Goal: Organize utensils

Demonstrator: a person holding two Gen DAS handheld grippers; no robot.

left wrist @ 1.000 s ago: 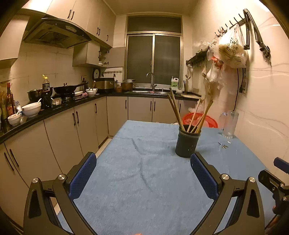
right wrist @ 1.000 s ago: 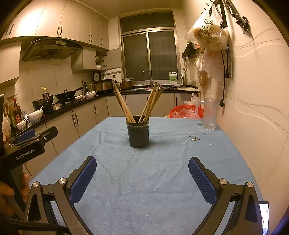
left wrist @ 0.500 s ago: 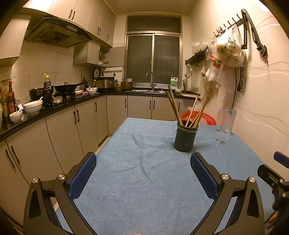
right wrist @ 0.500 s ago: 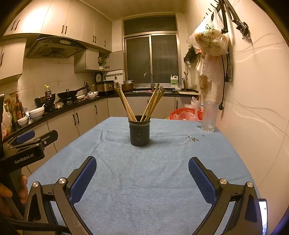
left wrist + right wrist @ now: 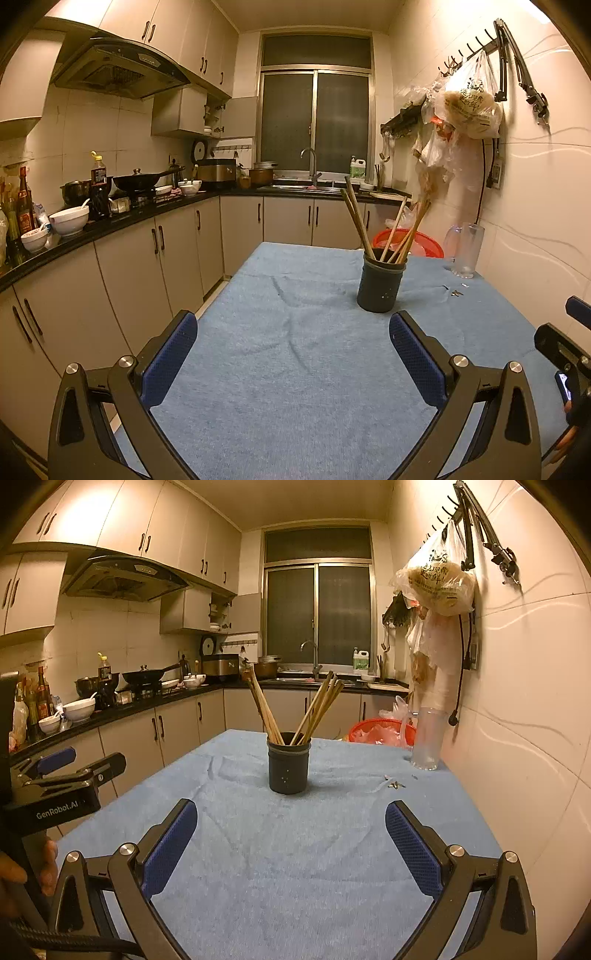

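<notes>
A dark cylindrical holder (image 5: 380,282) (image 5: 288,763) stands upright on the blue cloth of the table (image 5: 303,369) (image 5: 303,849). Several wooden chopsticks (image 5: 373,225) (image 5: 291,709) lean out of it to both sides. My left gripper (image 5: 293,350) hovers open over the near part of the cloth, well short of the holder, with nothing between its blue pads. My right gripper (image 5: 291,830) is likewise open and holds nothing, with the holder straight ahead of it. In the right wrist view the left gripper's body (image 5: 55,790) shows at the left edge, with a hand below it.
A clear plastic jug (image 5: 465,251) (image 5: 426,738) and small bits of debris (image 5: 395,784) sit at the table's far right by the wall. A red basket (image 5: 410,245) lies behind the table. Counter with bowls and bottles (image 5: 70,221) runs along the left. Bags (image 5: 469,107) hang from wall hooks.
Both grippers have drawn back a little from the holder, which looks slightly farther and smaller. Both stay open; the holder and chopsticks have not moved.
</notes>
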